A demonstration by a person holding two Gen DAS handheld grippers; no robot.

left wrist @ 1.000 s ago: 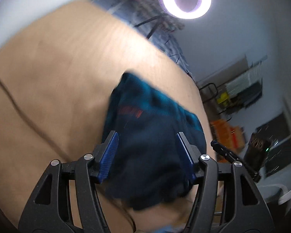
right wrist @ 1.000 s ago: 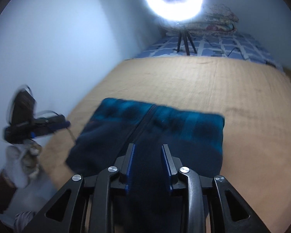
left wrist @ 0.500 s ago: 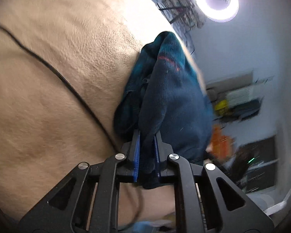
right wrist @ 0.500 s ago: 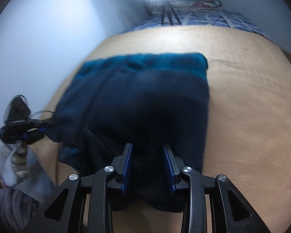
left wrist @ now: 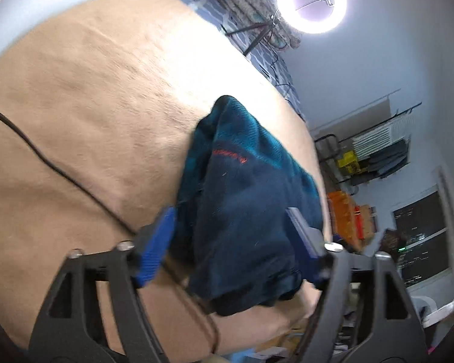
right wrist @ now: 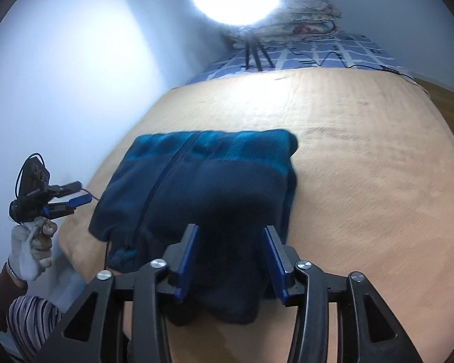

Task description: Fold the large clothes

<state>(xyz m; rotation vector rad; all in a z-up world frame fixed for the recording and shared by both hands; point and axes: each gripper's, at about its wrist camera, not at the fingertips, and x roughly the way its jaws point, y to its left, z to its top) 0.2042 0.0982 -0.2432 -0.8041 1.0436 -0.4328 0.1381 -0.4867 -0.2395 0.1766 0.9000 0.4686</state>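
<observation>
Fleece jacket [right wrist: 208, 187], dark navy with a teal band, is the item being folded; we log it lying on the tan blanket [right wrist: 363, 181] near the bed's front edge. Starting at the right gripper [right wrist: 230, 260]: its blue pads stand spread, having just been opening, and the near hem of the jacket sits between them without being pinched. The left gripper [left wrist: 236, 242] is likewise spread, its jaws also just opened, with a bunched corner of the jacket between the pads but free of them; in the right wrist view this gripper [right wrist: 75, 193] appears off the bed's left edge, carried by a gloved hand [right wrist: 30, 251]. We judge the step in hand to be the release after a fold: both tools have let go and the garment rests as a roughly rectangular packet. Moving outward, the zipper line [right wrist: 163, 178] runs from the far edge toward us, left of centre, and red lettering [left wrist: 230, 155] shows on the upper layer. The near left corner looks lumpy and hangs slightly over the edge, though motion blur makes this uncertain. A black cable [left wrist: 45, 160] crosses the blanket and passes under the jacket. Next move, in our judgement: regrip one side edge with both tools and carry it across for another fold, keeping clear of the cable.
</observation>
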